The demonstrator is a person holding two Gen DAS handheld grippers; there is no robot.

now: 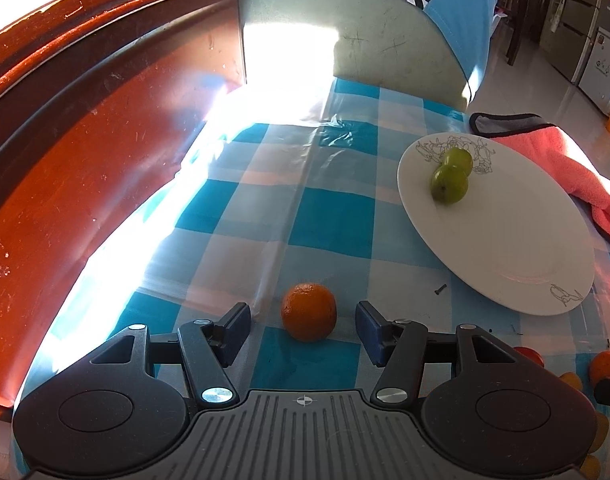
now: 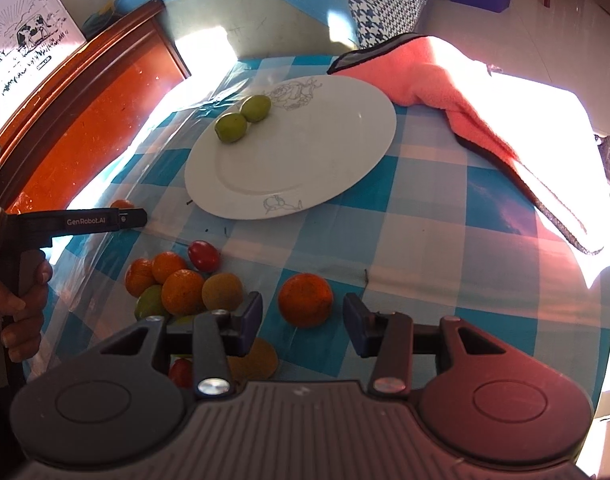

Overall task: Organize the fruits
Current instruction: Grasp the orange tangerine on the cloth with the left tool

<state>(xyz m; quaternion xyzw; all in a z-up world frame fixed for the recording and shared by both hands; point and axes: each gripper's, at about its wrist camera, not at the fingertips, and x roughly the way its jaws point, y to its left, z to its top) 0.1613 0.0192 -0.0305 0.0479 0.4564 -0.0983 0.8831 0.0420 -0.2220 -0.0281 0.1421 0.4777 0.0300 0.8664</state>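
Observation:
A white plate [image 1: 517,240] holds two green fruits [image 1: 451,178] on its far side; the plate also shows in the right wrist view [image 2: 313,160] with the green fruits [image 2: 243,118]. My left gripper [image 1: 303,320] is open with an orange [image 1: 309,311] on the cloth between its fingertips, not gripped. My right gripper [image 2: 303,316] is open around another orange [image 2: 305,299] on the cloth. A pile of oranges, a green fruit and red tomatoes [image 2: 183,280] lies to its left.
The table has a blue checked cloth [image 2: 425,240] under clear plastic. A pink towel [image 2: 457,92] lies at the back right by the plate. A red wooden headboard [image 1: 85,140] borders the left. A chair back [image 1: 345,20] stands beyond the table.

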